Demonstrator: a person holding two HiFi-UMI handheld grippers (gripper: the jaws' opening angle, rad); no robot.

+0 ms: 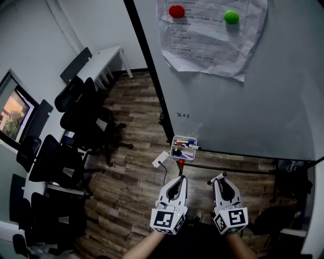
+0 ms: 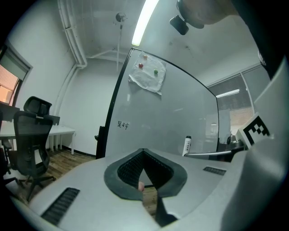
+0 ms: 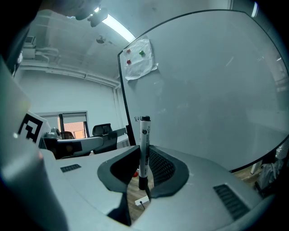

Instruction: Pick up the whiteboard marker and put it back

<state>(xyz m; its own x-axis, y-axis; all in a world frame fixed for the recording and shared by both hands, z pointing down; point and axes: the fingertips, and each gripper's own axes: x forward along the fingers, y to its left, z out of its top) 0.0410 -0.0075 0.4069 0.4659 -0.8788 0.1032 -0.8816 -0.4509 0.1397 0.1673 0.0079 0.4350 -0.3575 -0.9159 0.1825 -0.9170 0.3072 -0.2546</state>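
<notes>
The right gripper (image 1: 218, 181) clamps a white marker (image 3: 144, 140), black at both ends with dark print, upright between its pads. The left gripper (image 2: 143, 154) has its jaws together, empty.

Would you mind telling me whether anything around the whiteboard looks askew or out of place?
Yes: the paper sheet pinned by a red magnet and a green magnet is crumpled and hangs crooked on the whiteboard. One whiteboard marker is out of the marker tray, upright in the right tongs.
</notes>
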